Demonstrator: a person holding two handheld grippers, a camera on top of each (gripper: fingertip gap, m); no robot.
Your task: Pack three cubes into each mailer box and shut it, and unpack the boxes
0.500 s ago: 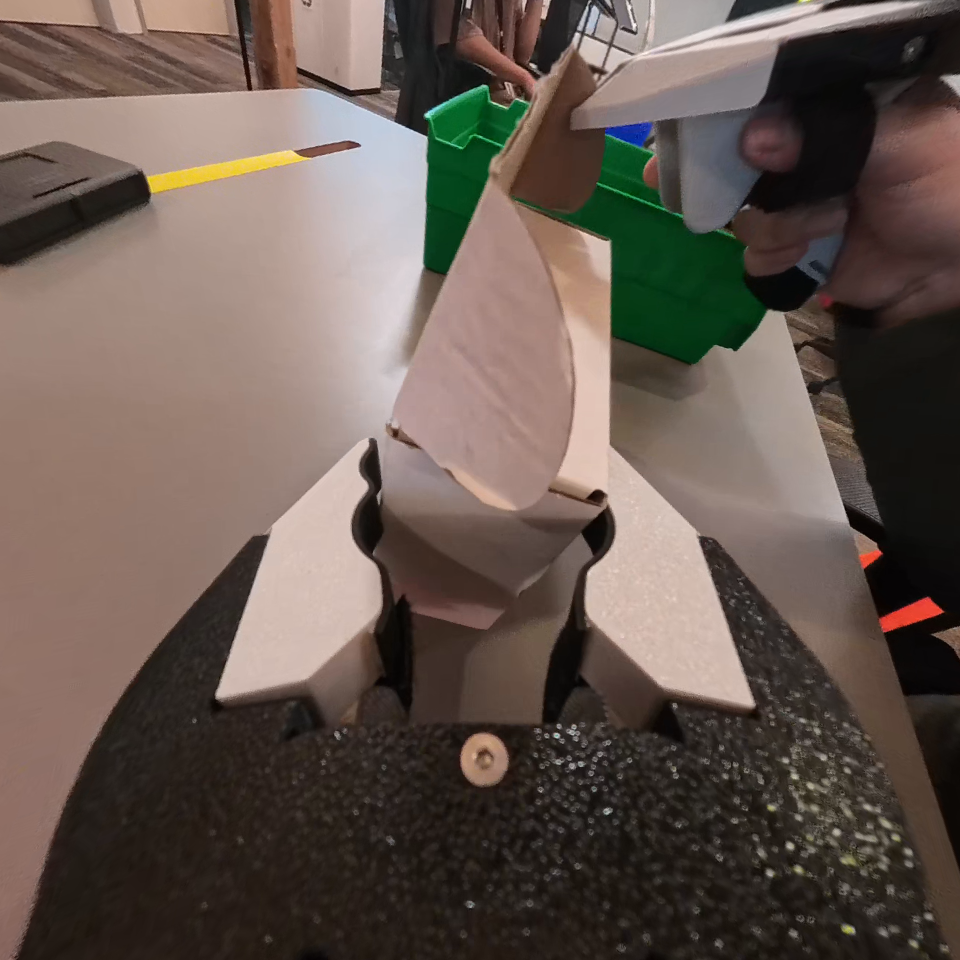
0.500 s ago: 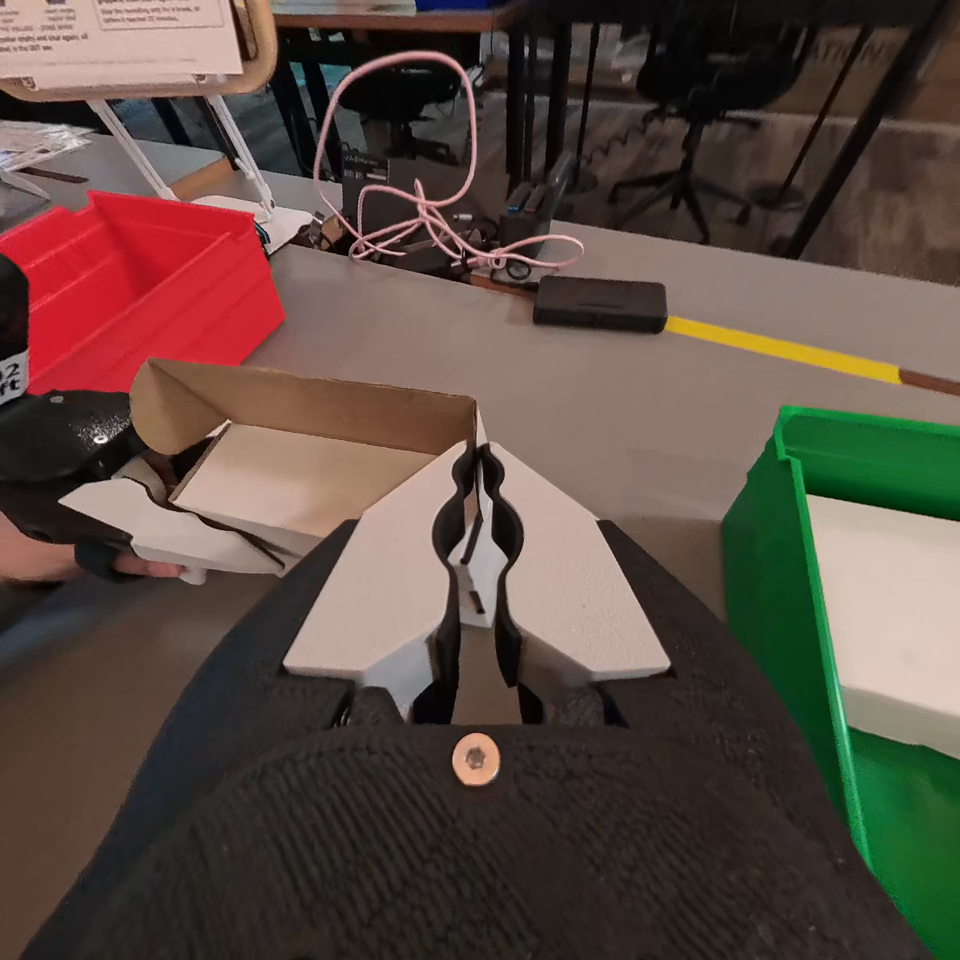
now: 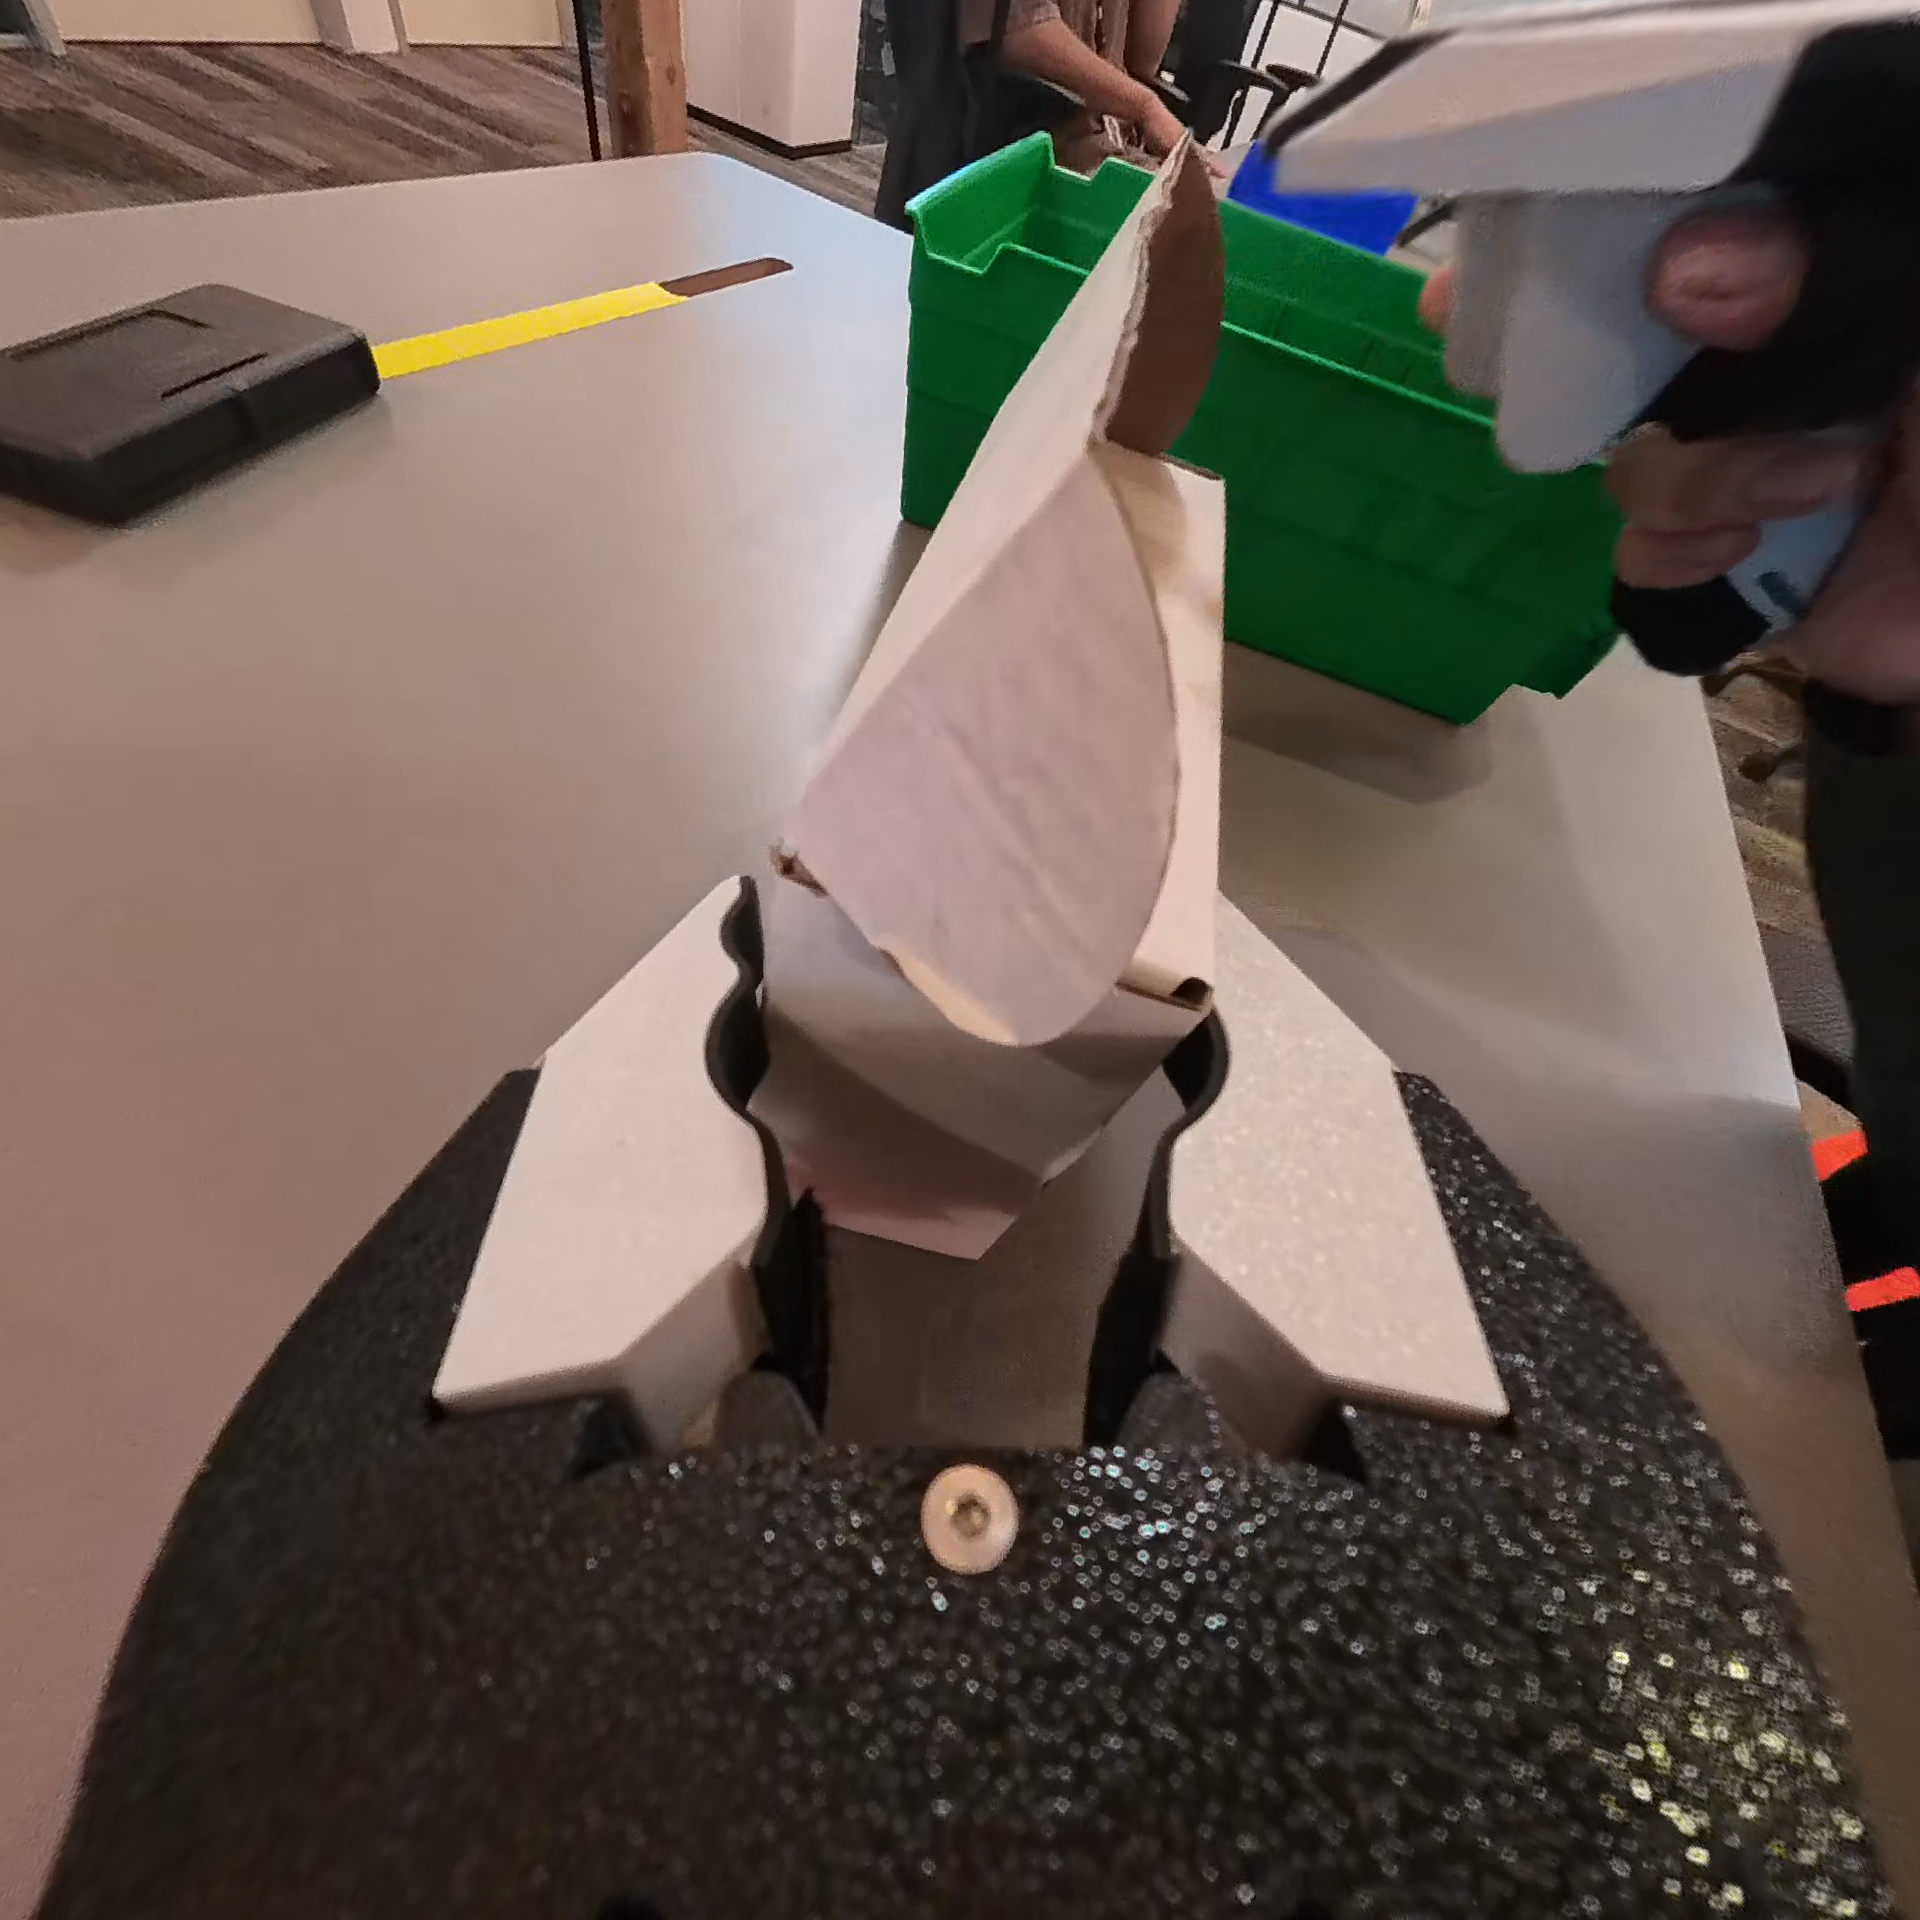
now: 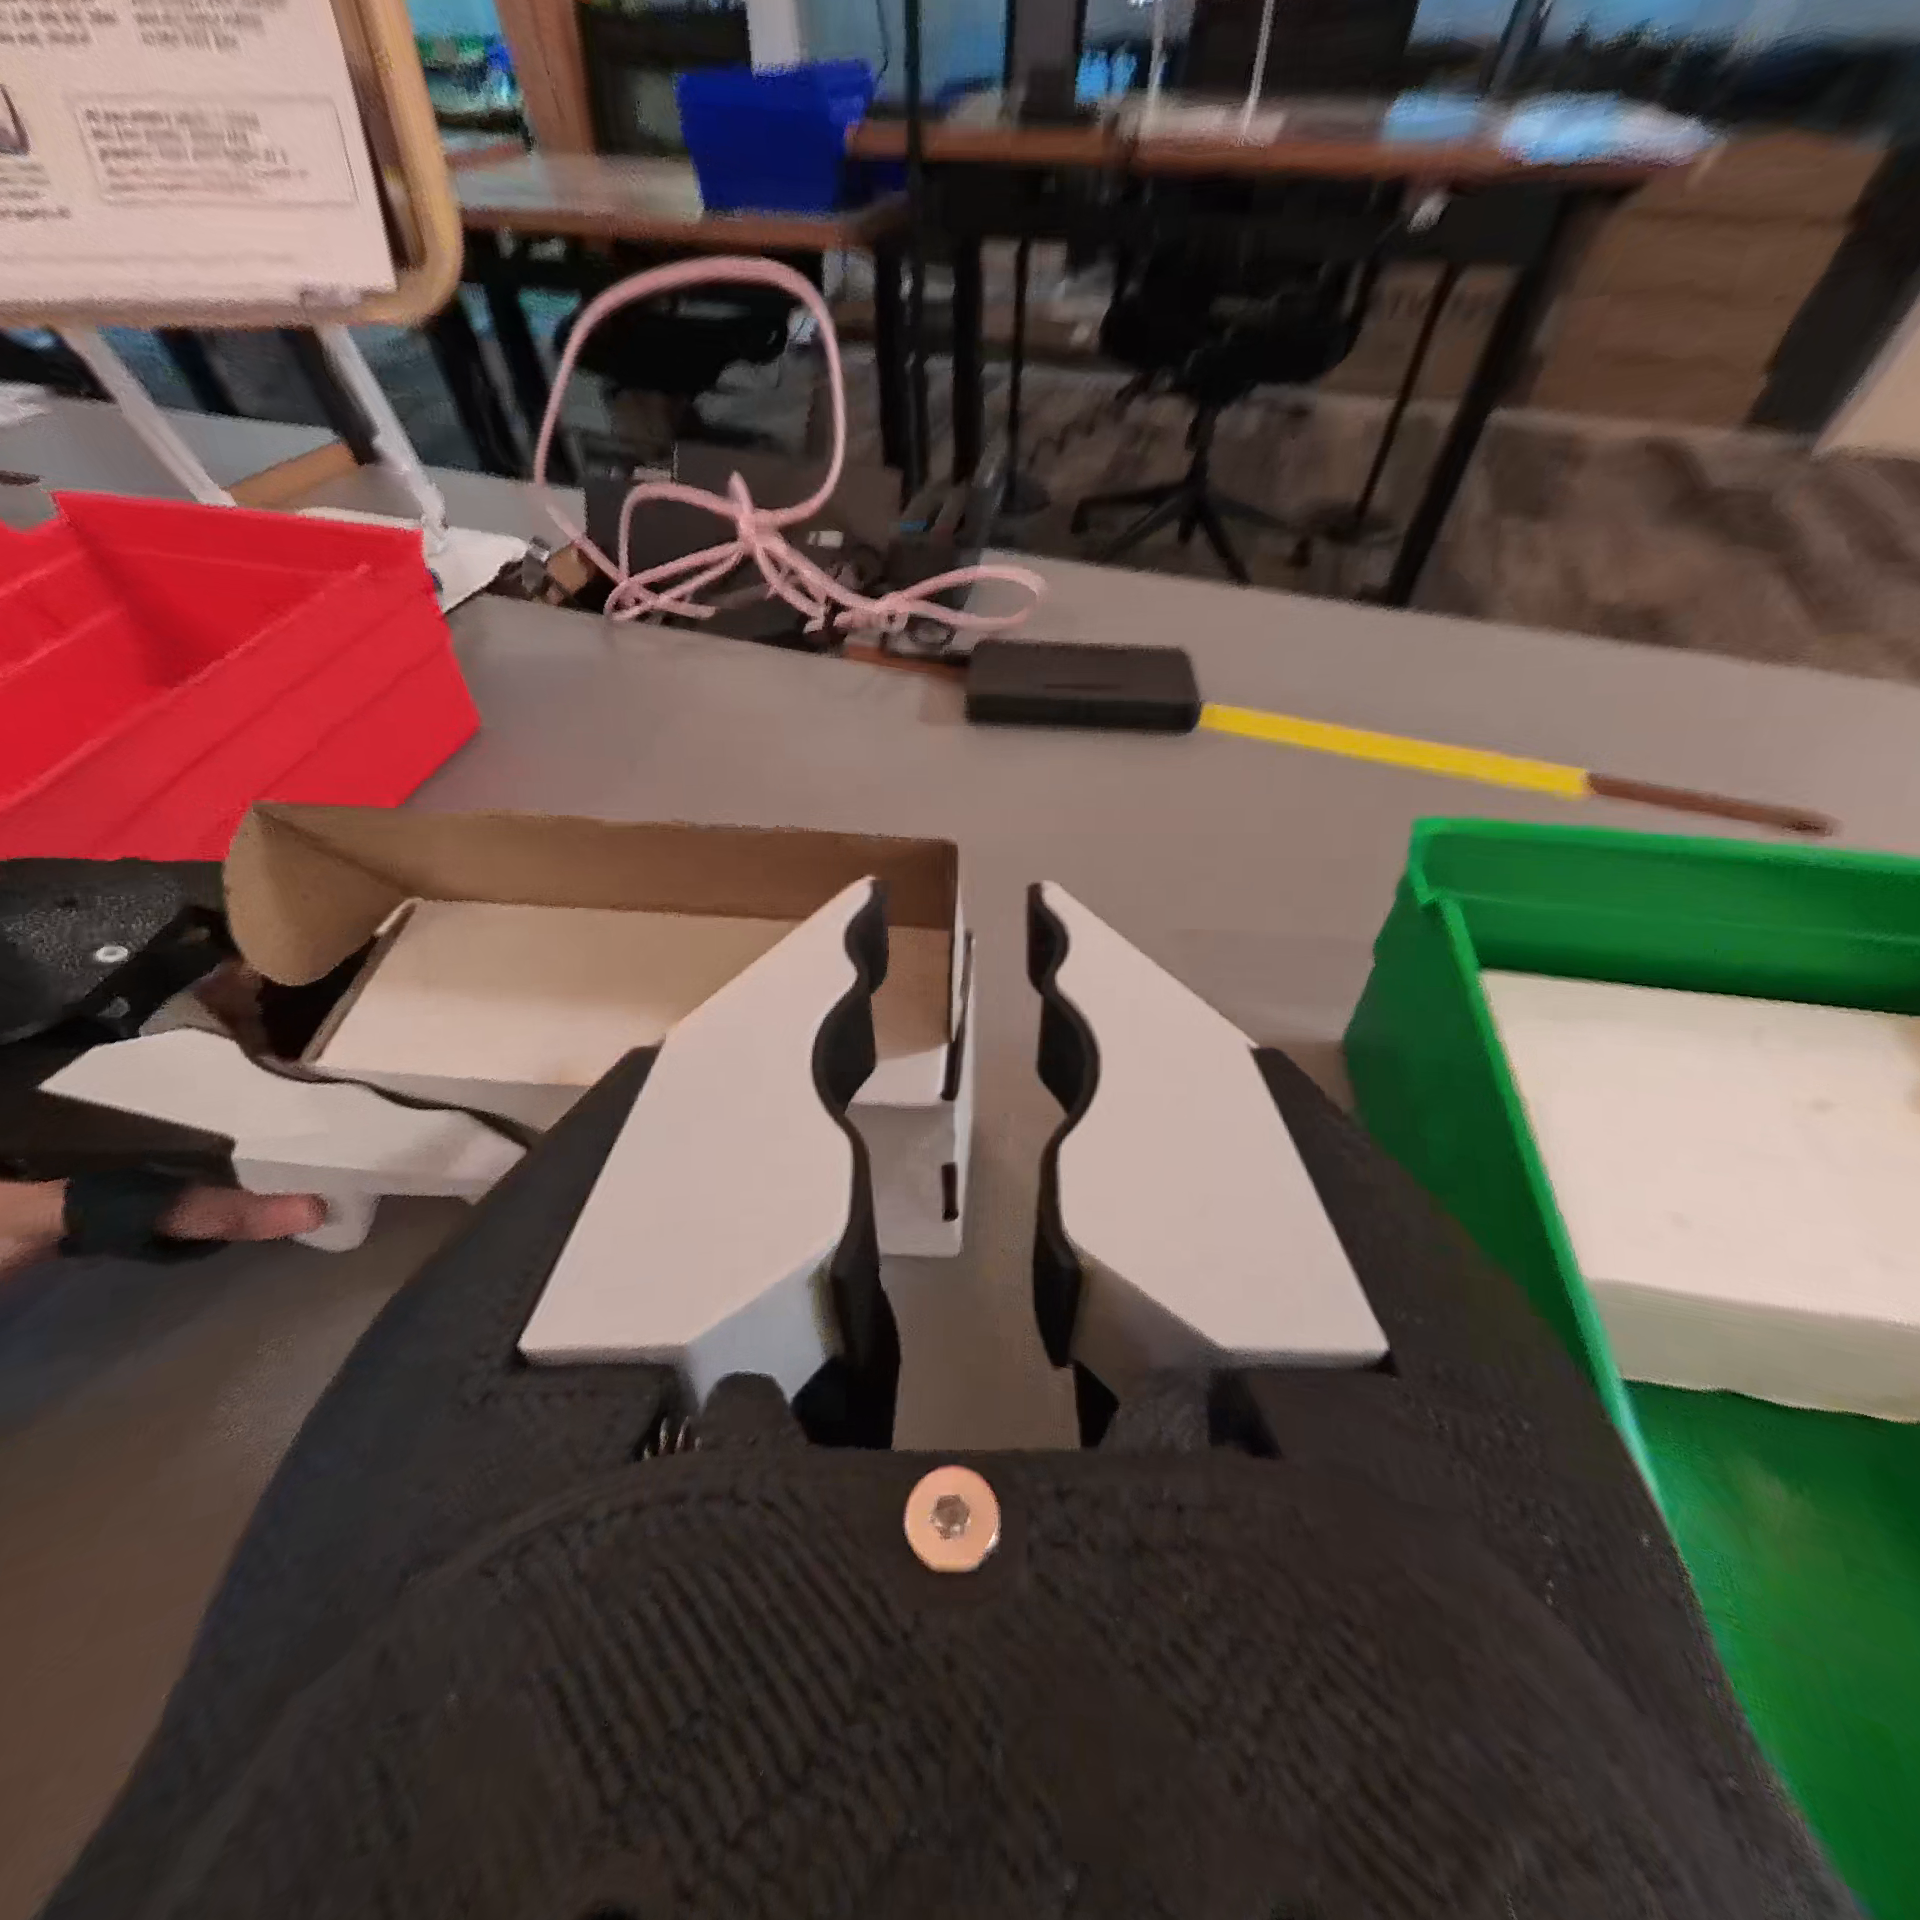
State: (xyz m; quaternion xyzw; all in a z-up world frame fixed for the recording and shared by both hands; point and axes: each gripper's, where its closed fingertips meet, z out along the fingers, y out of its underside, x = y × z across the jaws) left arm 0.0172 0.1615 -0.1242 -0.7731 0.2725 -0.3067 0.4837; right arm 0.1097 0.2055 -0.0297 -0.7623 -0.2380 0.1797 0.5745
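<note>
Right tool [image 4: 954, 940] has let go since half a second back: then its fingers were pinched on the far flap of the mailer box [image 4: 644, 997], now they stand parted with bare surface between them, the box end just left of the gap. Flap [image 3: 1164, 312] stands free, no longer in the right tool's grip. Left tool [image 3: 971, 997] unchanged, clenched across the near end of the white mailer box, pads against its sides, lid raised and brown inside showing. Box sits on the grey surface [image 3: 416, 727], between the red bin [image 4: 208, 665] to the left and the green bin [image 4: 1558, 935] to the right; a white slab lies in the green bin. Farther on: black flat case [image 4: 1081, 686], strip of yellow tape [image 4: 1392, 748], pink cable [image 4: 727, 520] coiled over dark gear. Room beyond: blue bin [image 4: 774, 135], tables, office chairs, wood floor; a person stands behind the green bin.
</note>
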